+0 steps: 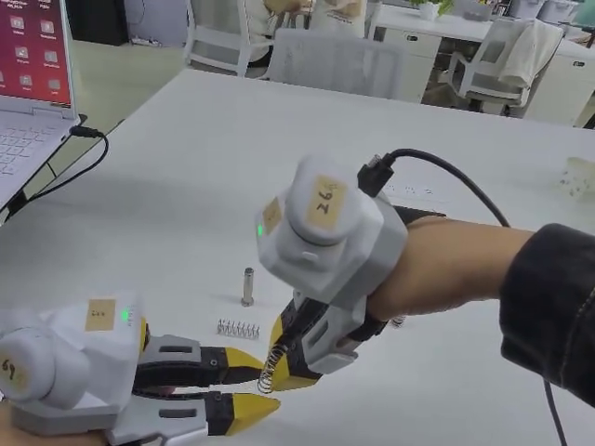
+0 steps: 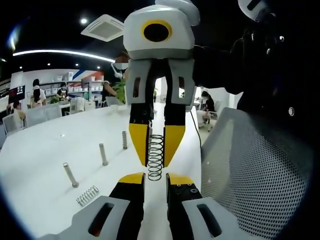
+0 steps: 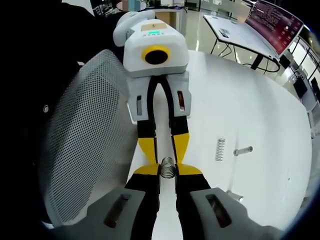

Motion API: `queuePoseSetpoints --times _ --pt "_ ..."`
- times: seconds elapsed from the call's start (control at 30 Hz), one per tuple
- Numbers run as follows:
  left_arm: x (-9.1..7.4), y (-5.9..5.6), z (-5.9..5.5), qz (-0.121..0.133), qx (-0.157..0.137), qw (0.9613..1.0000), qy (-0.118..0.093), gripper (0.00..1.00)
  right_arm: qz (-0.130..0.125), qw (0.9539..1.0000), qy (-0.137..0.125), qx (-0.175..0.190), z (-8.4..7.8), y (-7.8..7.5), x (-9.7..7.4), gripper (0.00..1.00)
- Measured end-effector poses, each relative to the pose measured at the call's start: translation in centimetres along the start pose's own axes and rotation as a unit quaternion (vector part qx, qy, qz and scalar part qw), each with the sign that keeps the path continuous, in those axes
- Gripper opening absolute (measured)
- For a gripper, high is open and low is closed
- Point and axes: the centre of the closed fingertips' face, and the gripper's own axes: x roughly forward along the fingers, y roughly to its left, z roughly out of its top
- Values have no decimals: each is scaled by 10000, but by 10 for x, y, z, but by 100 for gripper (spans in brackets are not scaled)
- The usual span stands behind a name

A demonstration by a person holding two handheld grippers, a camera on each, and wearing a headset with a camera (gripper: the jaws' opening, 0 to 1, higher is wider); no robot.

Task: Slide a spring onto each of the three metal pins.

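Left gripper [image 1: 271,384], nearest: jaws parted a little, empty, tips at one end of the held spring [image 2: 155,150]. Right gripper [image 2: 155,162]: jaws closed on the held spring, clear of the table [image 2: 45,145]. Pins, three, upright, bare: near pin [image 2: 70,175], middle pin [image 2: 103,154], far pin [image 2: 124,140]. Springs, two counted: one held, loose spring [image 2: 87,195] lying near the near pin. Progress, judged: none fitted, three to go.
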Motion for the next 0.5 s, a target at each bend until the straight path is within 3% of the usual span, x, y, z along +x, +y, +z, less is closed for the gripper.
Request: queuePoseSetpoints --times 0.5 --pt "-5 7 -9 184 -132 9997 0 22 -168 9996 52 199 -15 -13 -11 8"
